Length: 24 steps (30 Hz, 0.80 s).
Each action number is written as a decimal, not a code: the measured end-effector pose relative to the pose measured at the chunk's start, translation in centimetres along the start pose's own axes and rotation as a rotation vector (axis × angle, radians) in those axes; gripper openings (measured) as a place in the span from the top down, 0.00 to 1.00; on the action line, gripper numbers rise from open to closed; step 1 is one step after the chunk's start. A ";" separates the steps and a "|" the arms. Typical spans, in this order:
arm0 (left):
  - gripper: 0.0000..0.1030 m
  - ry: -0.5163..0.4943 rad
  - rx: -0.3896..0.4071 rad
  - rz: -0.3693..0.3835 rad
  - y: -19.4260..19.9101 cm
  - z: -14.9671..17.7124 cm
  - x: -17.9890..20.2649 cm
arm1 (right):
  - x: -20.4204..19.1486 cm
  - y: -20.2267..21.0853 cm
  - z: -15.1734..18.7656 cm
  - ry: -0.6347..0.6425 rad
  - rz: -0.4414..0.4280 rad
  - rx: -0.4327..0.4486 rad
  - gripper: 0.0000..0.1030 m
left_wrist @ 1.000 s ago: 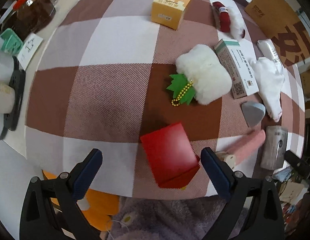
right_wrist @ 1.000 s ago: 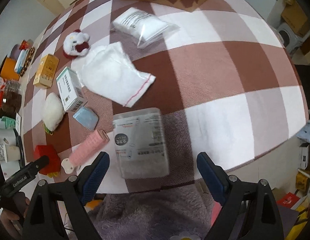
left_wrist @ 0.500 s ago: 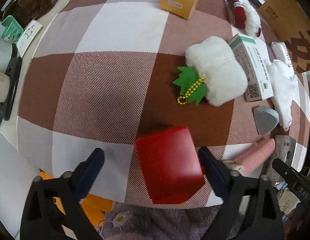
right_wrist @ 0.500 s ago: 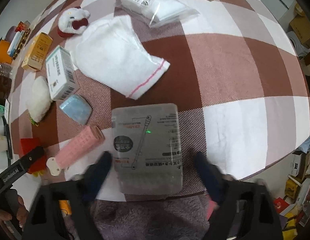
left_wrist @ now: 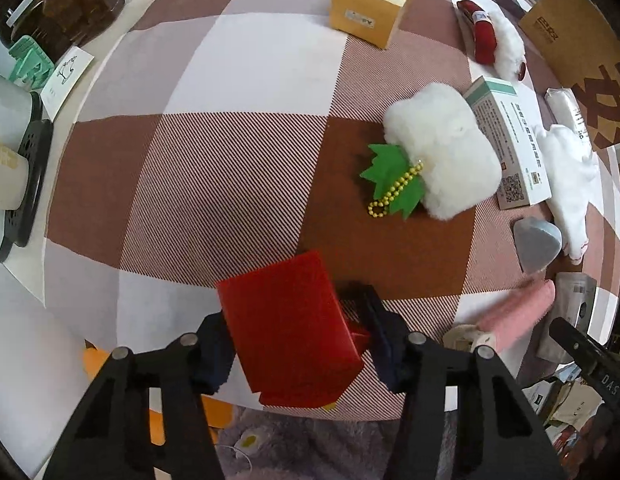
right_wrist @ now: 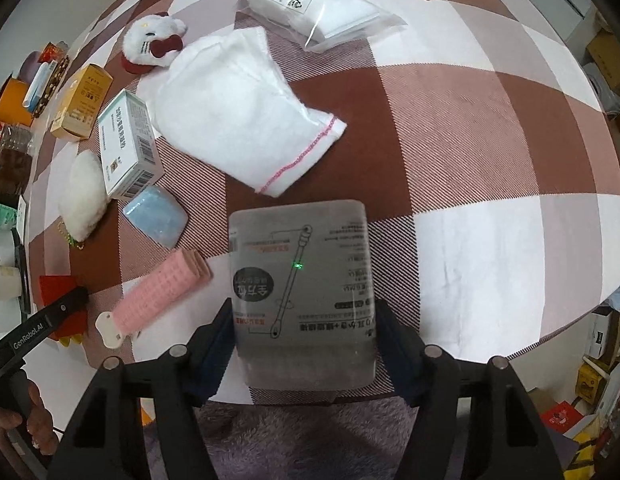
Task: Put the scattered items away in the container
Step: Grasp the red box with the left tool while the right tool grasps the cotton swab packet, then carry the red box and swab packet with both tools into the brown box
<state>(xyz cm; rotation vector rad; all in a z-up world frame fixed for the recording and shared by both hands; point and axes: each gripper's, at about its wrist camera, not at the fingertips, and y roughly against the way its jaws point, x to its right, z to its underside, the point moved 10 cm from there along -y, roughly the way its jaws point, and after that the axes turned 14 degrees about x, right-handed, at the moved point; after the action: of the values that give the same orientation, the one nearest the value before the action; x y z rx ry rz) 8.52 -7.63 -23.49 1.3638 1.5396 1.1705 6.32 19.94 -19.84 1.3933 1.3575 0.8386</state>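
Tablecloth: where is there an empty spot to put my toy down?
The tablecloth is bare right of the towel and the swab box. It is bare too between the yellow box, the leaf and the red box. The strip from plush cat down to pink roll is crowded.

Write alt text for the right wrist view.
The right gripper points down, its jaws closing against the sides of a clear plastic box of cotton swabs on a checked tablecloth. A white towel lies beyond it.
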 end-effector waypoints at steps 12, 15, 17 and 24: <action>0.61 -0.090 0.055 0.002 2.6 1.8 -0.8 | -1.2 2.7 0.0 0.018 -0.038 0.050 0.35; 0.61 -0.105 0.062 -0.002 2.8 2.4 -1.1 | -1.9 3.3 0.0 0.042 -0.042 0.065 0.35; 0.61 -0.098 0.046 0.004 2.4 3.2 -1.5 | -1.3 2.6 -0.6 0.057 -0.034 0.062 0.35; 0.61 -0.086 0.059 0.015 3.4 5.3 -3.9 | 1.4 3.3 -2.8 0.044 -0.046 0.052 0.36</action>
<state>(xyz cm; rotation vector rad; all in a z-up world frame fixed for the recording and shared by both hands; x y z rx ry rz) 15.12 -10.63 -21.91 1.4477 1.5158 1.0685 4.83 22.15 -16.11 1.3853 1.4495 0.8126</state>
